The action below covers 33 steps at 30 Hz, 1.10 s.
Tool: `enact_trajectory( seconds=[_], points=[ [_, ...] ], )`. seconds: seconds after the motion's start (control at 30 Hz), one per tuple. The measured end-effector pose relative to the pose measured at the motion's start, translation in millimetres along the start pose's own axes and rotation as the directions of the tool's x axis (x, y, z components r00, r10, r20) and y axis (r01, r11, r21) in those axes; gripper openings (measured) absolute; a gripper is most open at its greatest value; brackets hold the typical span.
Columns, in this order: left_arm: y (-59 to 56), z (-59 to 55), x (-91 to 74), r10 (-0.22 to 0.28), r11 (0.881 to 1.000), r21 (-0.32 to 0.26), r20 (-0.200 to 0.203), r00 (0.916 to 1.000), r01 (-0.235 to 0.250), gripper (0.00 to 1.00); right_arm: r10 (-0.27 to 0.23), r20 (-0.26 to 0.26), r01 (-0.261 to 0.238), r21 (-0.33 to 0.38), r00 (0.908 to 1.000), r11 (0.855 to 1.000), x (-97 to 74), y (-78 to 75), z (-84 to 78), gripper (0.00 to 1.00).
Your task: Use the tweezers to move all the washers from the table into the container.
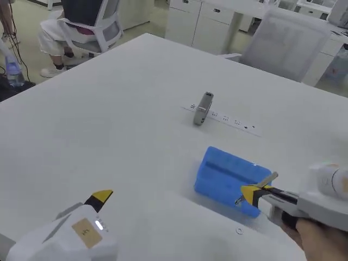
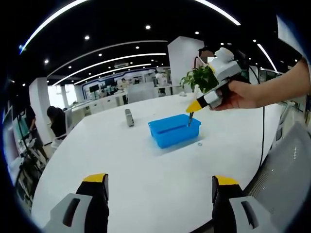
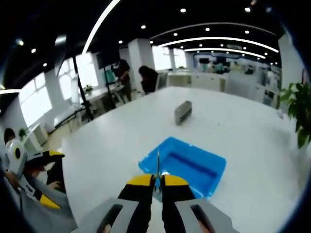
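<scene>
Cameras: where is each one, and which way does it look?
Head view: on the person's head, looking down at the container; left hand-held gripper, right hand-held gripper and a hand show.
Left gripper view: on the left one, facing the container; its open jaws show.
Right gripper view: on the right one, facing the container; its jaws grip tweezers.
All share the container.

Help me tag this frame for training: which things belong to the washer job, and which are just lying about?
Job: right gripper, jaws shut on the tweezers; blue container; one washer on the table.
Lying about: grey metal object; grey chair; potted plant.
</scene>
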<state>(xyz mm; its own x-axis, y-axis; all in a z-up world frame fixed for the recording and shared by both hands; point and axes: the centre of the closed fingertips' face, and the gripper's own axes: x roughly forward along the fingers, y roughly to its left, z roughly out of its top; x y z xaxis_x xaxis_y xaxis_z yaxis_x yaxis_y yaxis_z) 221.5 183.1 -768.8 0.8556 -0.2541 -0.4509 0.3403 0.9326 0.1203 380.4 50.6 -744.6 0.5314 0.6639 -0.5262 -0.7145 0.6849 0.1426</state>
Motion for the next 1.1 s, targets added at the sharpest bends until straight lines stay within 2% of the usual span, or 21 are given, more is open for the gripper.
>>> enact_trajectory(
  seconds=[0.17,0.4,0.57,0.87,1.1],
  points=[
    [0.2,0.3,-0.1,0.000,1.000,-0.004,0.002,1.0000,0.000,0.90,-0.015,0.006,0.015,-0.007,0.9999,1.000,6.8,-5.6,6.4,0.02],
    [0.3,-0.3,-0.1,0.001,1.000,-0.001,-0.002,1.0000,-0.001,0.90,-0.042,0.012,0.042,-0.010,0.9991,0.999,22.7,-23.9,10.5,0.02],
    [1.1,-0.6,-0.2,0.004,1.000,-0.004,-0.003,1.0000,-0.004,0.90,-0.061,-0.022,0.060,-0.030,0.9979,0.998,39.9,-30.1,1.8,0.03],
    [0.1,-1.8,0.0,-0.003,1.000,-0.011,-0.013,0.9999,0.003,0.90,-0.065,-0.091,0.061,-0.052,0.9937,0.997,60.2,-36.5,-20.4,0.03],
    [-0.7,-3.8,0.2,-0.006,1.000,-0.008,-0.025,0.9997,0.006,0.89,-0.069,-0.102,0.065,-0.044,0.9924,0.997,67.8,-38.1,-24.2,0.03]
  ],
)
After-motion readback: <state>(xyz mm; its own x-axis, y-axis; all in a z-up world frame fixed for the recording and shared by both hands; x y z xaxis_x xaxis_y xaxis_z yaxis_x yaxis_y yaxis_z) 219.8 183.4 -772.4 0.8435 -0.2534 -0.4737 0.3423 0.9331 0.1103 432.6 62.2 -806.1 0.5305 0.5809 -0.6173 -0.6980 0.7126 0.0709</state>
